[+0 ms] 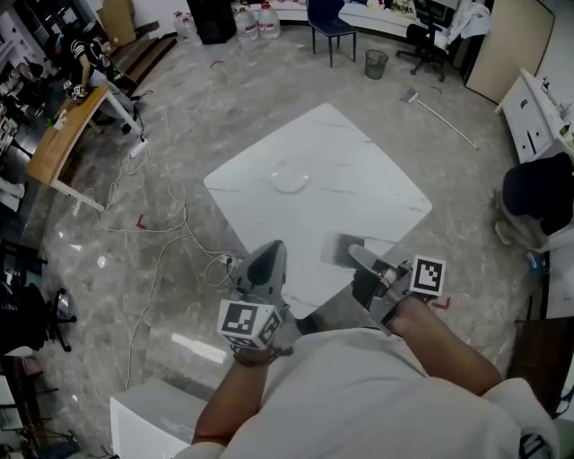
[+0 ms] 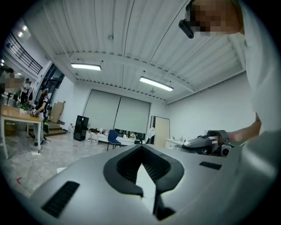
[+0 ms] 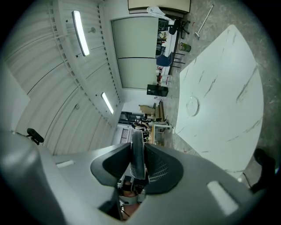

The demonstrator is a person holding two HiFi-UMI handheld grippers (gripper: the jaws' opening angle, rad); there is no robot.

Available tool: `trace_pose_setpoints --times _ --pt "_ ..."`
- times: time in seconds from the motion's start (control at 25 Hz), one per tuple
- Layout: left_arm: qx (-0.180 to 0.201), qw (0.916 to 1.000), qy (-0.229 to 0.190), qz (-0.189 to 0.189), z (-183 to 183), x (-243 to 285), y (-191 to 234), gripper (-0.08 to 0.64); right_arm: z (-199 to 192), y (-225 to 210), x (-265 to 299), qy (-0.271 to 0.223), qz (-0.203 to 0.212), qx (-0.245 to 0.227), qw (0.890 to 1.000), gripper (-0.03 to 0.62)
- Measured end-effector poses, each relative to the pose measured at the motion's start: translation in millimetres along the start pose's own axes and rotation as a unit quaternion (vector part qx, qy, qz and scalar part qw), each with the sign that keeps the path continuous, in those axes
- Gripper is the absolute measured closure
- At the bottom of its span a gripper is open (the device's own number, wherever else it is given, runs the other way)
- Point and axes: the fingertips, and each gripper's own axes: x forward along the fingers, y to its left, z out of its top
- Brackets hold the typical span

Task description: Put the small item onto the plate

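The surface [image 1: 359, 170], white with grey veining, is seen corner-on in the head view. A clear plate [image 1: 290, 179] rests on it at about 10 o'clock from the surface's centre, with nothing on it.

The right gripper [image 1: 354, 255] is held over the surface's near edge at about 5 o'clock. Its jaws are narrow and closed on the small item [image 3: 137, 151], a thin grey piece seen edge-on and upright between the pads in the right gripper view. In the head view the item appears only as a blurred grey patch just ahead of those jaws, so its shape cannot be made out. The item is well apart from the plate, which lies at about 11 o'clock from it.

The left gripper [image 1: 271, 249] is held at the surface's near edge at about 7 o'clock, beside the right gripper but not touching it. In the left gripper view its jaws are brought together at the tips and nothing is between them.

Both grippers point roughly level, away from the person.

On the floor [image 1: 224, 99], cables [image 1: 170, 224] are noted at 9 o'clock from the surface. A blue chair [image 1: 330, 25] and a wire waste bin [image 1: 377, 63] are noted at 12 o'clock, and a wooden desk [image 1: 56, 148] at 10 o'clock.
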Motion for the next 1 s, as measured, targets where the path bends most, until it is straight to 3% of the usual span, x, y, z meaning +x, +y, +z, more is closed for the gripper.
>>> trace_pose_setpoints --times 0.24,0.56,1.0 --pt "-0.011 0.9999 0.010 -0.003 -2.1 23.5 36.6 0.554 15.8 -10.5 31.2 -0.004 -0.016 -0.002 1.000 0.497" --pt "-0.006 0.9996 0.018 0.021 -8.4 84.7 75.9 0.554 84.2 -54.5 92.1 0.023 -0.038 0.000 0.999 0.497" --pt "-0.027 0.9952 0.038 0.085 -52.1 190.7 140.9 0.554 198.0 -171.8 191.5 0.094 -0.092 0.011 0.991 0.497"
